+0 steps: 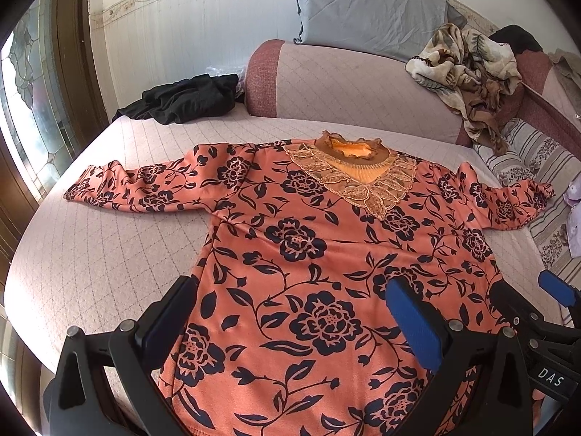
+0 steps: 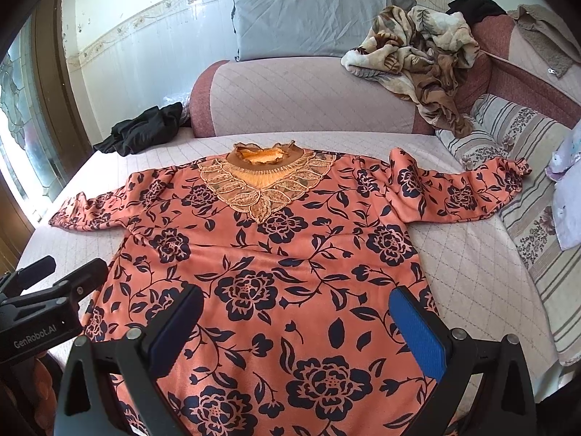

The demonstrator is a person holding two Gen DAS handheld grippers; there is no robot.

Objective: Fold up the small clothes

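An orange top with dark blue flowers and a lace collar lies flat, front up, on the quilted bed, sleeves spread to both sides; it also shows in the right wrist view. My left gripper is open and empty, hovering over the hem's left part. My right gripper is open and empty over the hem's right part. The right gripper's tips show at the right edge of the left wrist view. The left gripper shows at the left in the right wrist view.
The bed cover is pale pink and quilted. Black clothes lie at the far left. A rolled quilt, a blue-grey pillow and a floral blanket are behind. Striped bedding lies on the right.
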